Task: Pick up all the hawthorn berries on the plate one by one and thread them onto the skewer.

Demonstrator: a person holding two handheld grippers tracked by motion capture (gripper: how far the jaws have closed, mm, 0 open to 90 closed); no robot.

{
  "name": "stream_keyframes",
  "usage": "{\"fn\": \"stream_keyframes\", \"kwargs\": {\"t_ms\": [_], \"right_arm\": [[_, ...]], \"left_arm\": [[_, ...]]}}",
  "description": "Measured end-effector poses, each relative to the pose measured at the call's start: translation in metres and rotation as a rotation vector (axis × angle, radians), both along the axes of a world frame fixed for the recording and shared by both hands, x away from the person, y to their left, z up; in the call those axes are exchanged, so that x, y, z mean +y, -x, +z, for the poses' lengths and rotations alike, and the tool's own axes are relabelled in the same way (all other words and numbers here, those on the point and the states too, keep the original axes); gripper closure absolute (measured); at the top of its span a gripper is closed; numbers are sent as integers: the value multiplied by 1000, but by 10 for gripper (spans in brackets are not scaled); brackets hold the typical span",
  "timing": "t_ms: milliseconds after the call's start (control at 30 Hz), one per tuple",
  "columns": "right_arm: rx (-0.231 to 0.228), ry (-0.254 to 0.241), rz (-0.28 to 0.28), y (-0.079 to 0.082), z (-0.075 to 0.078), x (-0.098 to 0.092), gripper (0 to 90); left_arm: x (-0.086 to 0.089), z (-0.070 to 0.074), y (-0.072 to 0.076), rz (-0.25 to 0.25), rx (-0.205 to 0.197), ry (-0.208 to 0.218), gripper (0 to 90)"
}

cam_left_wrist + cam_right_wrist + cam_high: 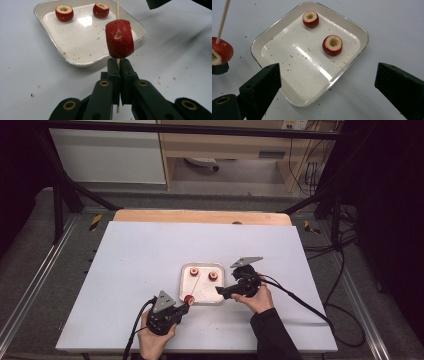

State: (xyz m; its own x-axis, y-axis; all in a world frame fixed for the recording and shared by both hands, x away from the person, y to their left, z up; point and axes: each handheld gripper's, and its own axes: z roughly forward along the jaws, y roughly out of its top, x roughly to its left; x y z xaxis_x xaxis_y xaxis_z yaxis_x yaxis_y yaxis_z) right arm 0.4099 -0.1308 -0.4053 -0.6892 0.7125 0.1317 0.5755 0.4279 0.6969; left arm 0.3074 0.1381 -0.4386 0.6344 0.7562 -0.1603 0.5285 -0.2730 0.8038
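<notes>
Table: white top [150,270], scattered with red crumbs.
Tray: shallow metal [359,32], mid-table, holding two cored red fruit pieces [332,45].
Right gripper [327,82]: jaws spread wide, nothing between them, over tray's near edge.
Left gripper [119,72]: jaws clamped tight on wooden skewer [117,10].
Skewered fruit piece [119,38]: just above left jaws, beside tray.

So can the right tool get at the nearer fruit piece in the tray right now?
Probably yes: the right tool is open and empty over the tray, and nothing covers that fruit piece.
</notes>
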Motion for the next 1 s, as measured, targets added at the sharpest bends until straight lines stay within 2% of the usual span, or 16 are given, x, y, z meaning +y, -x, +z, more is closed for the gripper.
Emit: {"fn": "stream_keyframes", "kwargs": {"t_ms": [300,433,733,800,1000], "right_arm": [[26,38,-12,-19,5,18,113],[65,71,-11,-28,3,27,145],[132,120,-10,-47,3,46,279],[144,137,-18,-52,2,49,303],[196,141,-62,-62,-3,51,398]], "left_arm": [[4,-1,1,-2,3,-6,883],[5,-2,1,-1,6,-4,883],[5,-2,1,-7,5,-6,883],[5,-2,1,-8,5,-6,883],[6,-2,0,-11,4,-8,883]]}}
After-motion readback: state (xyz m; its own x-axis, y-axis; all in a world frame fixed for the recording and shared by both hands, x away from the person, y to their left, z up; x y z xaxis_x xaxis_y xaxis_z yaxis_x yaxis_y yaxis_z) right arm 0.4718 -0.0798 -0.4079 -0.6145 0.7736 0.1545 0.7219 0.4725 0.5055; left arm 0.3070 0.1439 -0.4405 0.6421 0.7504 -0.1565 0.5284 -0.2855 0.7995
